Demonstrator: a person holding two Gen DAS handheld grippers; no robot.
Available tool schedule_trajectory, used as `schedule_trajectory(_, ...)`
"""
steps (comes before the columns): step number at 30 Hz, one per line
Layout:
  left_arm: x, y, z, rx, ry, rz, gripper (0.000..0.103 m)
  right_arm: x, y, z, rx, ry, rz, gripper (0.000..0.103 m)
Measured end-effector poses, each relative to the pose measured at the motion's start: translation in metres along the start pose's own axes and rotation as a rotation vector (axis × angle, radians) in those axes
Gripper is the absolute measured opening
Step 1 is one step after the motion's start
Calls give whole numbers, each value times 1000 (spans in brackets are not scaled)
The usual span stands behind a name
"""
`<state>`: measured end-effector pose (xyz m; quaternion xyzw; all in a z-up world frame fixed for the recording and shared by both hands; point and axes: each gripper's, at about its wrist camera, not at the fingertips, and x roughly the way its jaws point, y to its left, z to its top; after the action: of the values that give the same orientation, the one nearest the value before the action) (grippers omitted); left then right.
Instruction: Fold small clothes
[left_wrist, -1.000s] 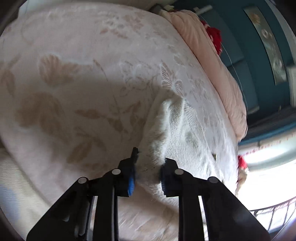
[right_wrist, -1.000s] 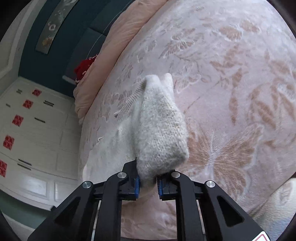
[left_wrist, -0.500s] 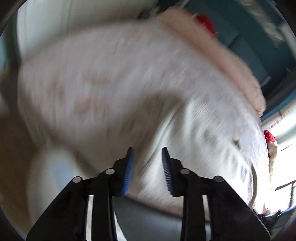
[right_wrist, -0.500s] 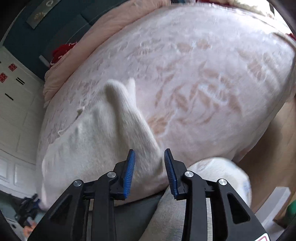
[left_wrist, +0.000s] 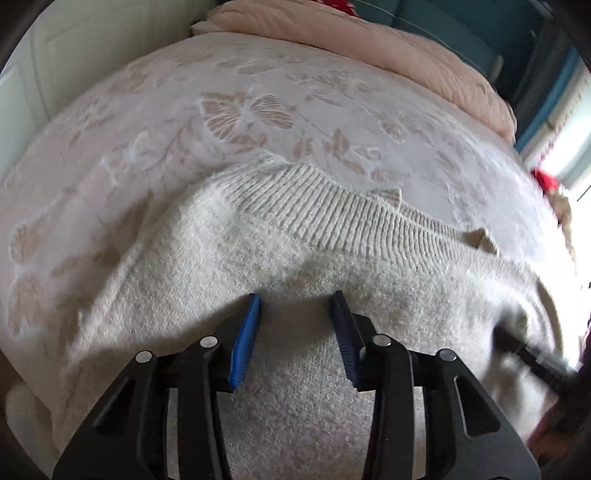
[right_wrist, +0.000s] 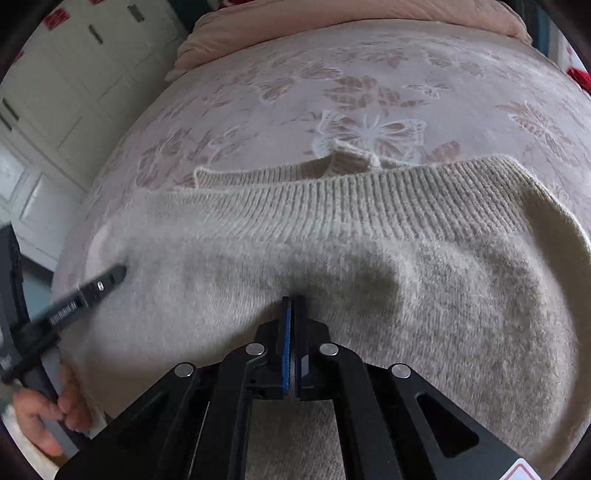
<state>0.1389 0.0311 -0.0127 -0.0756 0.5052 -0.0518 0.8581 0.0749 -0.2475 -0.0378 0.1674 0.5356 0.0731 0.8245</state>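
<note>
A cream knit sweater (left_wrist: 258, 266) lies spread on the butterfly-patterned bedspread (left_wrist: 243, 110), its ribbed hem toward twelve o'clock in both views. The left gripper (left_wrist: 295, 306) hangs over the sweater's near part at six o'clock, its blue-padded jaws spreading with only fuzzy knit beneath the gap, nothing pinched. At three o'clock from it, the right gripper (right_wrist: 293, 299) has its pads pressed together, tips on the sweater. A pink quilt (left_wrist: 369, 40) lies at twelve.

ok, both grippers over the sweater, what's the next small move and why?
Probably close the left gripper on the near edge of the sweater: its jaws are opening over fabric, gripping nothing, while the right gripper is shut at that edge.
</note>
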Motion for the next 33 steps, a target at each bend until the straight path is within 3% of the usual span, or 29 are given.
schedule_trajectory(3,0,2,1,10,11,-14,42,-24,2,4,36,-55,31,5)
schedule_trajectory(7,3,2,2,16,0,-5,44,2,-3,-8,7,11,-59,0)
schedule_trajectory(9,-11,2,1,2,1,-29,44,-8,4,-5,19,-8,-47,6)
schedule_trajectory(12,-41,29,0,-119,-41,-150,48,-38,27,-6,-19,-50,16,6)
schedule_trajectory(13,-50,41,-1,-157,-53,-168,56,-43,40,-8,-61,-45,17,6)
schedule_trajectory(15,-63,73,-5,-253,-63,-166,63,-40,60,-6,-123,-30,2,6)
schedule_trajectory(18,-57,120,-17,-415,0,-187,69,-17,79,1,-157,25,-14,6)
schedule_trajectory(21,-38,146,-34,-536,92,-225,71,28,90,5,-155,168,-29,6)
schedule_trajectory(23,-30,151,-43,-565,87,-247,72,47,92,3,-176,189,-58,5)
schedule_trajectory(25,-28,146,-45,-562,58,-255,82,50,92,6,-162,206,-67,5)
schedule_trajectory(26,-27,141,-43,-546,57,-241,82,51,91,8,-154,216,-66,5)
schedule_trajectory(27,-24,132,-38,-506,68,-216,78,53,91,9,-153,229,-65,5)
schedule_trajectory(28,-24,128,-34,-487,71,-219,51,54,90,10,-153,235,-63,4)
schedule_trajectory(29,-22,125,-31,-471,78,-267,30,55,88,10,-145,238,-59,4)
schedule_trajectory(30,-17,123,-28,-494,126,-323,22,55,87,10,-136,239,-54,4)
schedule_trajectory(33,-34,121,-17,-543,88,-372,13,56,84,10,-122,230,-46,3)
